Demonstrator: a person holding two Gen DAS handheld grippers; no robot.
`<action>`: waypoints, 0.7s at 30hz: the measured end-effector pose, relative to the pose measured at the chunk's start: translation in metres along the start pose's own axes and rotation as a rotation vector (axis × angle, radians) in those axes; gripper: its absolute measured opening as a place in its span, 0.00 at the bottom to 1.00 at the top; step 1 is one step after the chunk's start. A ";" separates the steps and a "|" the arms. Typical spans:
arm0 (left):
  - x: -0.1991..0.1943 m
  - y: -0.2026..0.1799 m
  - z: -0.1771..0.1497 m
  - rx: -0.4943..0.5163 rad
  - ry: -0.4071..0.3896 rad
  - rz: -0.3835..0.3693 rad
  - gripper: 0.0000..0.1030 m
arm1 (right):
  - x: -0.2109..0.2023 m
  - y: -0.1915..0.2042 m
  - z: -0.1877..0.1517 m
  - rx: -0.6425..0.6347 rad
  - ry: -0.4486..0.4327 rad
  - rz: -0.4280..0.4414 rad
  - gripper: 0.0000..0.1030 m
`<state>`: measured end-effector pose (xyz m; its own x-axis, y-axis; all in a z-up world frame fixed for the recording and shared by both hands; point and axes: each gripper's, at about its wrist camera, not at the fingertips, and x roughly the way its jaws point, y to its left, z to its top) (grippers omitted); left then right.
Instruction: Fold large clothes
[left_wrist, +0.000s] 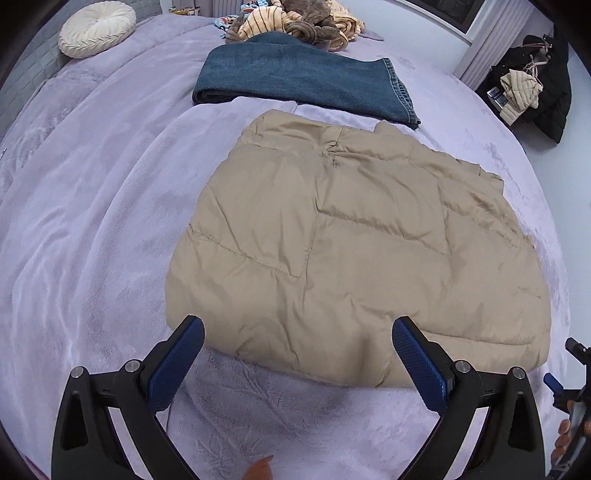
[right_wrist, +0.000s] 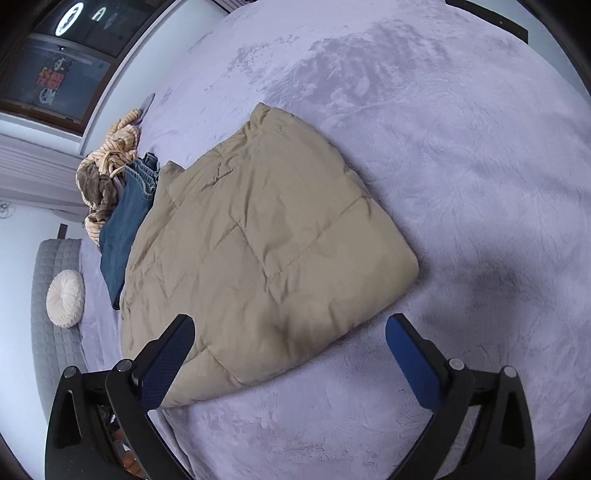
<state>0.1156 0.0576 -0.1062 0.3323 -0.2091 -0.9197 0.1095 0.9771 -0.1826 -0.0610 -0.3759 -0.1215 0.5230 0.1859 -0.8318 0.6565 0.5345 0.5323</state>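
where blanket (left_wrist: 92, 221) surrounds, jacket (left_wrist: 351, 240) lies.

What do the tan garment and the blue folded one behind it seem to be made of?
Tan garment: looks like thin, matte woven shell over padding, judging by stitched quilt lines and puffy panels. Blue garment: apparently denim, with faded weave and a heavy stitched hem.

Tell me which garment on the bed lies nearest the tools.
The tan quilted jacket: it lies just ahead of both tools, while the folded jeans and striped pile lie beyond it.
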 end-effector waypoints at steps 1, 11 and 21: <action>0.001 0.000 -0.001 0.001 0.007 -0.008 0.99 | 0.001 -0.002 -0.002 0.012 0.003 0.005 1.00; 0.021 0.022 -0.015 -0.104 0.087 -0.082 0.99 | 0.027 -0.019 -0.016 0.116 0.059 0.048 1.00; 0.068 0.062 -0.026 -0.318 0.159 -0.316 0.99 | 0.060 -0.027 -0.014 0.223 0.092 0.118 1.00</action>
<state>0.1208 0.1053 -0.1889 0.1784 -0.5135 -0.8393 -0.1183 0.8356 -0.5364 -0.0552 -0.3676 -0.1886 0.5584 0.3158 -0.7671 0.7025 0.3119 0.6397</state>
